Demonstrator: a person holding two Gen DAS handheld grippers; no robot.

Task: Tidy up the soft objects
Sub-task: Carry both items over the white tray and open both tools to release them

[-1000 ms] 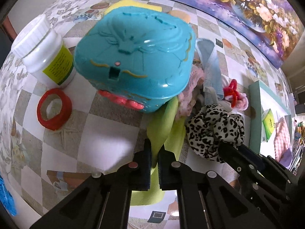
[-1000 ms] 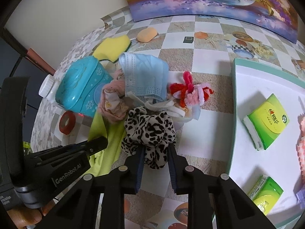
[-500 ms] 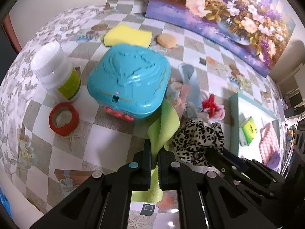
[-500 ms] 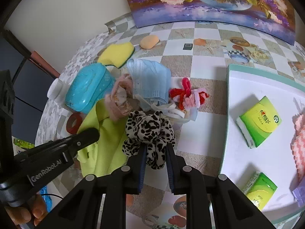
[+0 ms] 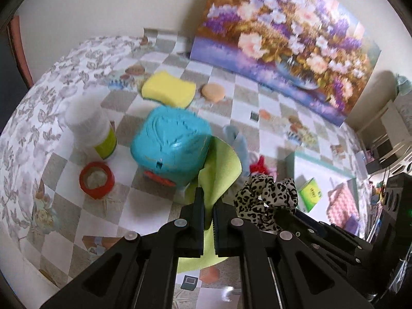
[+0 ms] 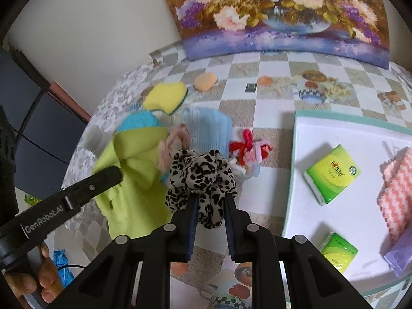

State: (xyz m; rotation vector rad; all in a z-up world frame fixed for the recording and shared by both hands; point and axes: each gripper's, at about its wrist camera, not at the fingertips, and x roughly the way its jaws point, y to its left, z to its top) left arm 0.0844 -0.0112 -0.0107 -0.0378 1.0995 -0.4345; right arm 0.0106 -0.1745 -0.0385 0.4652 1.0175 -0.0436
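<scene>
My left gripper [image 5: 208, 200] is shut on a lime-green cloth [image 5: 219, 170], which hangs lifted off the table; the cloth [image 6: 128, 170] drapes below that gripper's arm in the right wrist view. My right gripper [image 6: 211, 200] is shut on a leopard-print scrunchie [image 6: 200, 172], held above the table; the scrunchie [image 5: 267, 195] also shows at lower right in the left wrist view. On the table lie a light-blue face mask [image 6: 208, 128], a pink scrunchie [image 6: 172, 144] and a red-and-pink yarn bow [image 6: 249, 146].
A teal plastic case [image 5: 170, 149], a white bottle [image 5: 90, 126], a red tape roll [image 5: 96, 180], a yellow sponge [image 5: 168, 88] and an orange puff [image 5: 212, 92] stand on the checked tablecloth. A white tray [image 6: 309, 154] at right holds green tissue packs [image 6: 332, 175] and a pink cloth [image 6: 396, 193].
Both grippers have risen. The green cloth came up off the table with the left gripper, and the leopard scrunchie lifted clear of the pile with the right one.
</scene>
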